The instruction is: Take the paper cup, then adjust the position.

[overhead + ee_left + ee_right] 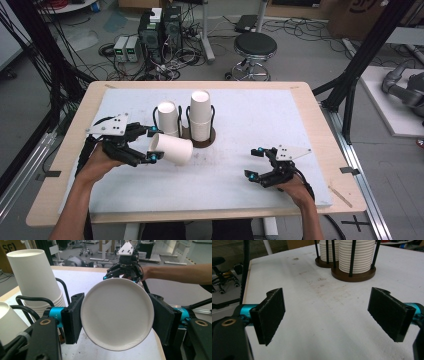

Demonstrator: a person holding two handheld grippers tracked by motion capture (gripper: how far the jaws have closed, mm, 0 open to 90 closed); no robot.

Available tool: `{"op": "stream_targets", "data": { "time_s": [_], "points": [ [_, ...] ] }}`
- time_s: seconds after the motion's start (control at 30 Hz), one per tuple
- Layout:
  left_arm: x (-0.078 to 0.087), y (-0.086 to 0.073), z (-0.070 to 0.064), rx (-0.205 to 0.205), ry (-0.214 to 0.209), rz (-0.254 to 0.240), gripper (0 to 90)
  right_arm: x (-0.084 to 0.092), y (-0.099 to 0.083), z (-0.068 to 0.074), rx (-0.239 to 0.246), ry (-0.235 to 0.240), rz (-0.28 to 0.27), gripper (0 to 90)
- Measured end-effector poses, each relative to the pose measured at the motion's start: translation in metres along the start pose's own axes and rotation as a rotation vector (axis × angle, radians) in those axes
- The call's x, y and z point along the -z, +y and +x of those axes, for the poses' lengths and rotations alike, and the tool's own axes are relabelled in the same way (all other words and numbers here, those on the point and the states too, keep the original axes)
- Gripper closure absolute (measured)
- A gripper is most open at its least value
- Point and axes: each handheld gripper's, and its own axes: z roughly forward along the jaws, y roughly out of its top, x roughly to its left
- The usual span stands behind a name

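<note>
My left gripper [151, 145] is shut on a white paper cup [171, 148] that lies on its side, its bottom toward my camera [117, 317], both pads pressing its walls. Just behind it stand two stacks of white cups in black wire holders: a shorter stack [168, 119] and a taller stack [200, 116]. In the left gripper view the taller stack [35, 280] rises at the left. My right gripper [256, 162] rests low over the white mat at the right, its jaws wide open with nothing between them [327, 315]. The two holders' brown bases [353, 271] show beyond it.
A white mat [250, 120] covers a wooden table [60, 165]. Beyond the table's far edge stand a black stool [255, 47] and computer boxes with cables [160, 30] on the floor. Black frame posts [360, 65] rise at the right.
</note>
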Motion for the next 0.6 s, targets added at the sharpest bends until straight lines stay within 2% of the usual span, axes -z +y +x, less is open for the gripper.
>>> {"op": "stream_targets", "data": {
  "time_s": [0.27, 0.37, 0.43, 0.6],
  "points": [
    [-0.0031, -0.0036, -0.0036, -0.033, -0.017, -0.008, 33.3, -0.0001, 0.0, 0.0, 0.006, -0.004, 0.002, 14.9],
    [-0.0037, -0.005, -0.0043, -0.029, -0.016, -0.01, 33.2, 0.0002, 0.0, 0.0012, -0.003, 0.001, 0.005, 14.9],
    [-0.0031, -0.0068, -0.0033, -0.027, -0.014, -0.016, 33.2, -0.0001, 0.0002, 0.001, 0.013, -0.004, 0.002, 14.9],
    [-0.0006, -0.0087, -0.0021, -0.02, -0.014, -0.028, 33.2, -0.0002, 0.0002, 0.001, 0.013, -0.003, 0.002, 14.9]
  ]
}}
